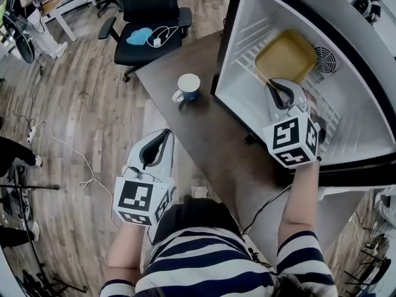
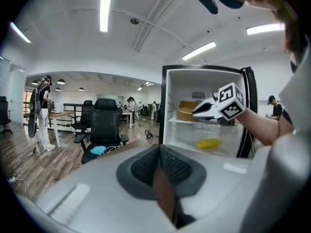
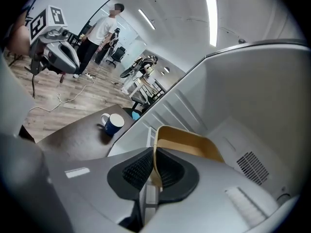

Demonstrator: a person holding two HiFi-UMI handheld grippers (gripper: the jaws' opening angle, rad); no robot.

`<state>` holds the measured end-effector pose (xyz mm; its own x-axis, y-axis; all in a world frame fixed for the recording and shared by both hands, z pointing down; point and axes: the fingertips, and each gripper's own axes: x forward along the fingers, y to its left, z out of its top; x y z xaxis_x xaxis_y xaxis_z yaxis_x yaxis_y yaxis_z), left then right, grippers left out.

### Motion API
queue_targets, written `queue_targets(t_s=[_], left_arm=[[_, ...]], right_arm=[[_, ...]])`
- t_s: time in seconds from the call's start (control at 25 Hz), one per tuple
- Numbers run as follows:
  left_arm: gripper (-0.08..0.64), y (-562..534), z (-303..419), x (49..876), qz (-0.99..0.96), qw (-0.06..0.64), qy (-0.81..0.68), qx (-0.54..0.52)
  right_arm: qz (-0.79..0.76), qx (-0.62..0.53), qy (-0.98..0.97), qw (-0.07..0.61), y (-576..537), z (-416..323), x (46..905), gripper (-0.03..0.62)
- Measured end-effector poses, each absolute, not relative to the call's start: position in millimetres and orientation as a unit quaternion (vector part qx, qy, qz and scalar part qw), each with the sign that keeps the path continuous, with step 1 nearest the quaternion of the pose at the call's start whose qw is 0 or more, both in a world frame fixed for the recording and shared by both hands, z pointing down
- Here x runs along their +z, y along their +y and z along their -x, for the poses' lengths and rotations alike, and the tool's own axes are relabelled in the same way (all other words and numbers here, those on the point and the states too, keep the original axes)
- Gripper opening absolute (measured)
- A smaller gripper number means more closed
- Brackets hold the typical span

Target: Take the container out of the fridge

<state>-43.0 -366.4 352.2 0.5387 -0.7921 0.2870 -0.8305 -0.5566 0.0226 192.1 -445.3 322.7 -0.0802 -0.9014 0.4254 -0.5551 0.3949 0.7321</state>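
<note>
A tan open container (image 1: 286, 54) sits on the wire shelf inside the small open fridge (image 1: 242, 73) on the table. My right gripper (image 1: 276, 85) reaches into the fridge, shut on the container's near rim. In the right gripper view the thin tan wall (image 3: 187, 142) stands pinched between the two dark pads (image 3: 138, 169). The left gripper view shows the container (image 2: 186, 109) on the upper shelf with the right gripper (image 2: 194, 112) at it. My left gripper (image 1: 164, 135) hangs low at the left, outside the fridge, shut with nothing in it (image 2: 158, 152).
A blue mug (image 1: 188, 86) stands on the brown table (image 1: 204, 129) left of the fridge. A yellow object (image 2: 210, 143) lies on the fridge's lower level. A black office chair (image 1: 151, 17) stands beyond the table. Cables lie on the wood floor (image 1: 62, 147).
</note>
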Motion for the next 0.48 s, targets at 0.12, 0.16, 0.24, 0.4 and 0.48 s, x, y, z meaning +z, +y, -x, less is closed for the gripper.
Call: queue_targets(t_s=[0.12,0.16,0.24,0.4,0.48], left_arm=[[0.0,-362,50,350,-0.872,0.077,-0.47,0.114],[0.0,-361,53,350,-0.871,0.076,-0.472,0.111],[0.0,-357,60,348,-0.869,0.075,-0.478,0.106],[0.0,-349,77,341,-0.863,0.071,-0.492,0.091],[0.0,-344,84,338,-0.861,0.07,-0.497,0.086]], right_arm=[[-0.514,-0.199,-0.707,0.444,-438,-188,321,0.017],[-0.514,-0.199,-0.707,0.444,-435,-186,321,0.017],[-0.515,-0.201,-0.707,0.442,-428,-182,319,0.017],[-0.516,-0.208,-0.706,0.438,-411,-169,316,0.017],[-0.513,-0.213,-0.707,0.438,-401,-161,316,0.017]])
